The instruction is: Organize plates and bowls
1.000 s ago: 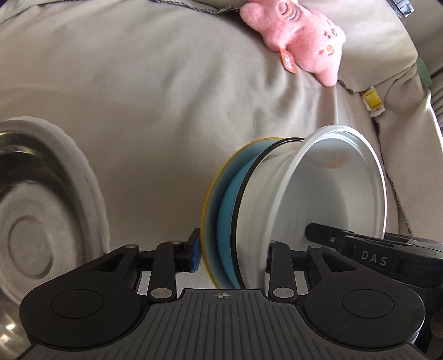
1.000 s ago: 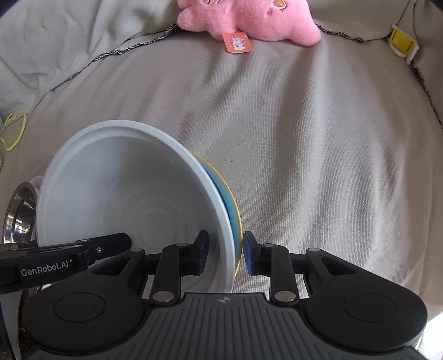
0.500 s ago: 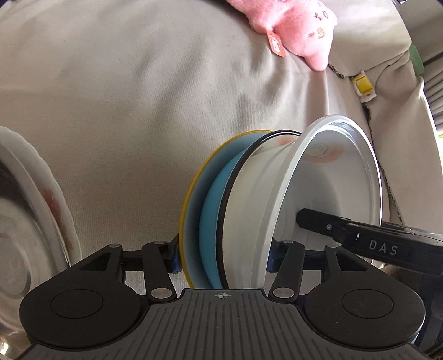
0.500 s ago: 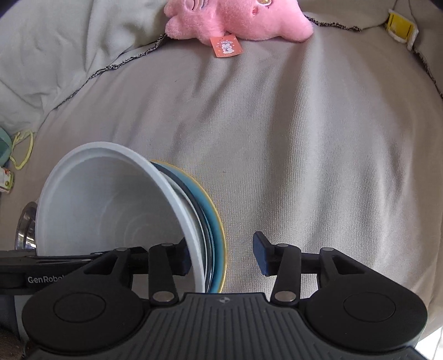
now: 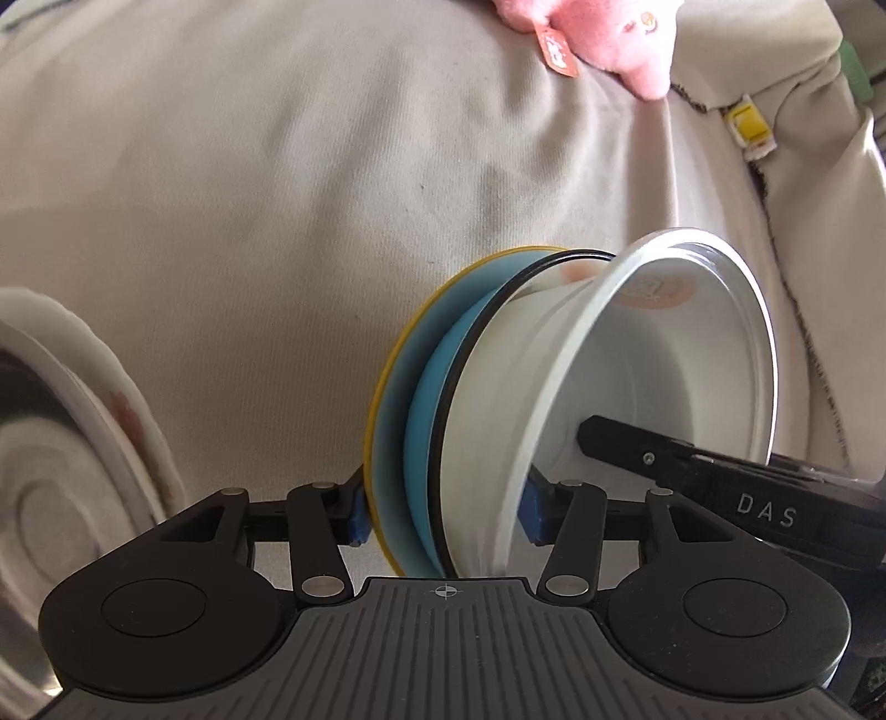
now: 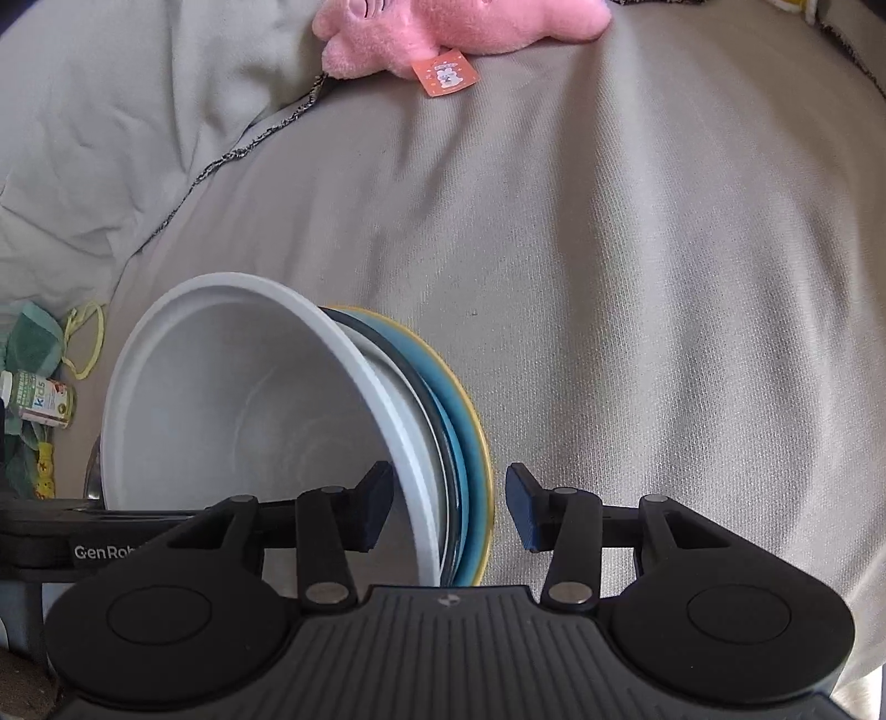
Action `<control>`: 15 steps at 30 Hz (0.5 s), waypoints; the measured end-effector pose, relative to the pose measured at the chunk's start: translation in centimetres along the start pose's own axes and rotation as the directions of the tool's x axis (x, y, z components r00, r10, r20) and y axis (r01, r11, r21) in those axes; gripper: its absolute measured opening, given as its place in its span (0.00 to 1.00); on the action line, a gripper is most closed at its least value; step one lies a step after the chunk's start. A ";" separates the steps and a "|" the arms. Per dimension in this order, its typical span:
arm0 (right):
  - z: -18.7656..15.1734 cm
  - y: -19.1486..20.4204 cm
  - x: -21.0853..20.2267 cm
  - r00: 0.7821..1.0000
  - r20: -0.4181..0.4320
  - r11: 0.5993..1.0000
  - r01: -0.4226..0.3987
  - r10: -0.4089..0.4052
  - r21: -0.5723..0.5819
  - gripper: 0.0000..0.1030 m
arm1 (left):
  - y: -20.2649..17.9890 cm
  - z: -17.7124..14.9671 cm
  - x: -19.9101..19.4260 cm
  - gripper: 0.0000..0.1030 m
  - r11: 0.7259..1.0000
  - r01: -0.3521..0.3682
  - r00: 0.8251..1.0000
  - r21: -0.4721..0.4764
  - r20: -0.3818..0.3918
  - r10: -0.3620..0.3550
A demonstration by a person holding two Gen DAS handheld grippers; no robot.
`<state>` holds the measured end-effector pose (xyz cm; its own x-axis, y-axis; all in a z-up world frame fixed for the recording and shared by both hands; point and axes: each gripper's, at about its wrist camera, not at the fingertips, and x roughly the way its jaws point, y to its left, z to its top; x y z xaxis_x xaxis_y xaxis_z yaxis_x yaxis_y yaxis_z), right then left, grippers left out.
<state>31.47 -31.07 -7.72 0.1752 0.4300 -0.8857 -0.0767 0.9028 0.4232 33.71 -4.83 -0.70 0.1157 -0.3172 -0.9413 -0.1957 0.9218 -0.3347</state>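
A stack stands on edge above the beige cloth: a white bowl (image 5: 653,387) nested against a black-rimmed white dish and a blue plate with a yellow rim (image 5: 404,443). My left gripper (image 5: 443,515) is shut on this stack, one finger on the yellow rim, one on the bowl wall. In the right wrist view the white bowl (image 6: 232,410) and blue plate (image 6: 468,443) sit between the spread fingers of my right gripper (image 6: 448,509), which is open with a gap at the plate side. A scalloped white plate with a steel bowl (image 5: 61,443) lies at the left.
A pink plush toy (image 6: 443,33) lies at the far edge of the cloth (image 6: 637,277). A small bottle (image 6: 39,401) and green items lie at the far left. A yellow tag (image 5: 750,124) sits at the cloth's right seam.
My right gripper has opened and let go of the stack. My left gripper keeps its hold and has moved the stack slightly; the scalloped plate at the left stays in view.
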 end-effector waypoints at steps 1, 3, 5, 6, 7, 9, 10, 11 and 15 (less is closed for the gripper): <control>0.0 -0.1 0.0 1.000 0.005 1.000 -0.008 0.008 0.012 0.43 | -0.3 0.1 -0.4 0.46 0.999 -0.030 1.000 0.021 0.002 0.030; 0.0 -0.1 0.0 1.000 0.021 0.999 -0.024 0.024 0.030 0.43 | -1.0 0.2 -1.1 0.38 0.993 -0.094 0.996 0.073 0.014 0.093; -0.2 -0.3 0.0 0.999 0.034 0.998 -0.043 0.041 0.049 0.43 | -1.6 0.4 -1.7 0.32 0.981 -0.148 0.989 0.125 0.038 0.145; -0.3 -0.4 0.0 0.998 0.039 0.997 -0.055 0.053 0.060 0.43 | -1.9 0.5 -2.0 0.27 0.976 -0.165 0.986 0.145 0.047 0.160; -0.5 -0.6 0.0 0.997 0.043 0.995 -0.069 0.066 0.073 0.43 | -2.1 0.6 -2.1 0.27 0.971 -0.174 0.984 0.162 0.052 0.168; -0.8 -1.2 0.0 0.994 0.052 0.989 -0.098 0.092 0.109 0.43 | -2.3 0.9 -2.2 0.28 0.966 -0.180 0.984 0.185 0.048 0.174; -0.9 -1.4 0.1 0.993 0.056 0.986 -0.109 0.102 0.126 0.43 | -2.4 1.1 -2.1 0.28 0.964 -0.181 0.983 0.196 0.040 0.177; -1.1 -1.6 0.1 0.992 0.061 0.983 -0.116 0.108 0.140 0.43 | -2.7 1.3 -1.9 0.30 0.961 -0.181 0.984 0.209 0.030 0.178; -1.9 -1.3 0.2 0.991 0.065 0.976 -0.130 0.120 0.177 0.42 | -3.7 1.9 -1.5 0.43 0.947 -0.157 0.986 0.281 -0.001 0.164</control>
<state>29.76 -32.13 -8.76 0.2280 0.5339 -0.8142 0.0761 0.8239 0.5616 36.11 -7.29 2.03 0.0806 -0.1622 -0.9835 0.0702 0.9851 -0.1567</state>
